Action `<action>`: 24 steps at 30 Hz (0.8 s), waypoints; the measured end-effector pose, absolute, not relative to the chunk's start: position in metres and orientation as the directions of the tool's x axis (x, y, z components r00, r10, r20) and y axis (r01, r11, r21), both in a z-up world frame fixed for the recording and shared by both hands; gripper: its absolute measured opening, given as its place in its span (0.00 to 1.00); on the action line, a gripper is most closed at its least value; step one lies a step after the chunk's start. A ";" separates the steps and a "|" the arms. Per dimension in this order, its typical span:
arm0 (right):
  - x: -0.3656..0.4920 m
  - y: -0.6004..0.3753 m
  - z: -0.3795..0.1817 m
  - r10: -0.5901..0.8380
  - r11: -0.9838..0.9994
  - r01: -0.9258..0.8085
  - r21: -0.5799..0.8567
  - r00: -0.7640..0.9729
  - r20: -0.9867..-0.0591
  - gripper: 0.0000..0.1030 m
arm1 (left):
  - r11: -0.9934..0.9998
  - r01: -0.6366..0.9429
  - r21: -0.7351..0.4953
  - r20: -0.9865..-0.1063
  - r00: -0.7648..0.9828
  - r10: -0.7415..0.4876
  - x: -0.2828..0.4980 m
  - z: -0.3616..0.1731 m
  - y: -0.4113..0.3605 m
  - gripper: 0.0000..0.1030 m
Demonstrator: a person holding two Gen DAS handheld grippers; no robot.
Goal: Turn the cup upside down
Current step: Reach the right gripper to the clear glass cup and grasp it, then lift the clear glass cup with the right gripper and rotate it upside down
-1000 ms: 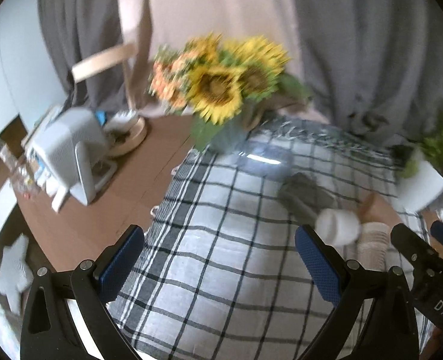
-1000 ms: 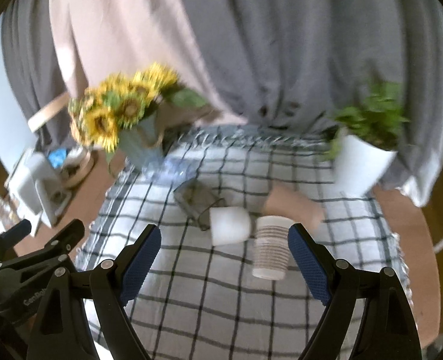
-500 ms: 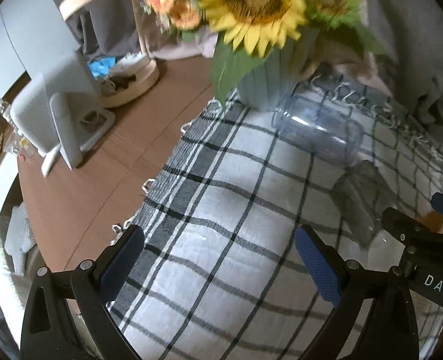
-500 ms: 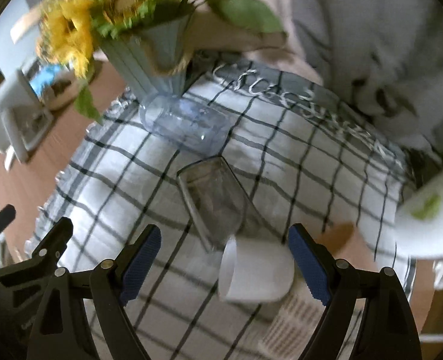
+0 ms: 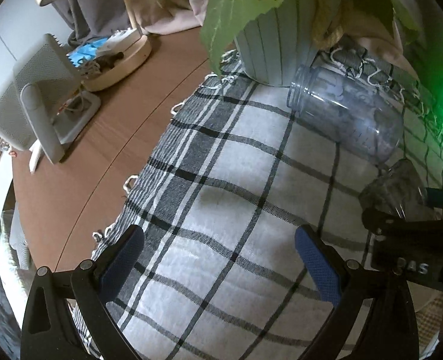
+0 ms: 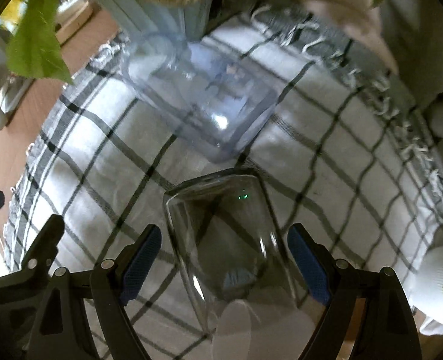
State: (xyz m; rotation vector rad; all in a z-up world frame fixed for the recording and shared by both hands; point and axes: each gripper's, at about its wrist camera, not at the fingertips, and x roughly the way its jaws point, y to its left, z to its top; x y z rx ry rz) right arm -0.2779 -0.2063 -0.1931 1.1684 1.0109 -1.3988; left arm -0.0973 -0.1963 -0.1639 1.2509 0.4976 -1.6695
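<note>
I've got the right gripper [image 6: 224, 258] spread around the glass cup [image 6: 227, 240] lying on its side at bottom centre, pads just clear of its walls, the jar [image 6: 200, 96] close above it, while the left gripper [image 5: 220, 255] gapes over bare cloth [image 5: 221, 180].

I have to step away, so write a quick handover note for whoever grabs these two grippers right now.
Right gripper: open, its blue pads either side of the smoky clear glass cup, which lies on its side on the checked cloth; not yet gripped.
Left gripper: open, empty, over bare cloth.
Nearby: a bluish clear plastic jar lies on its side just beyond the cup; a white cup lies just in front of it.
Done: the approach only.
Left: close on the glass cup, lift, and set it down upside down.
</note>
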 end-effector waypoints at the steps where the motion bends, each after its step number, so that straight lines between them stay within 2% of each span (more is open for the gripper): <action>1: -0.277 -0.207 -0.196 -0.174 -0.139 0.990 -0.005 -0.029 -0.984 0.82 | -0.463 0.860 0.217 -0.894 -0.016 -0.448 -0.099 -0.165 -0.197 0.99; 2: -0.276 -0.208 -0.198 -0.164 -0.135 0.991 -0.006 -0.028 -0.986 0.82 | -0.465 0.858 0.218 -0.894 -0.015 -0.447 -0.099 -0.166 -0.197 0.99; 4: -0.275 -0.209 -0.202 -0.148 -0.134 0.991 -0.020 -0.040 -0.988 0.74 | -0.468 0.857 0.217 -0.896 -0.016 -0.444 -0.101 -0.168 -0.199 0.99; 10: -0.276 -0.204 -0.191 -0.161 -0.173 0.985 -0.026 -0.054 -0.985 0.72 | -0.490 0.846 0.210 -0.891 -0.041 -0.453 -0.099 -0.162 -0.199 0.99; 15: -0.272 -0.193 -0.156 -0.220 -0.201 0.978 -0.056 -0.100 -0.970 0.72 | -0.526 0.832 0.177 -0.887 -0.096 -0.451 -0.096 -0.146 -0.197 0.99; 24: -0.253 -0.135 -0.075 -0.389 -0.386 0.922 -0.025 -0.187 -0.902 0.72 | -0.601 0.786 0.147 -0.861 -0.197 -0.469 -0.067 -0.105 -0.193 0.99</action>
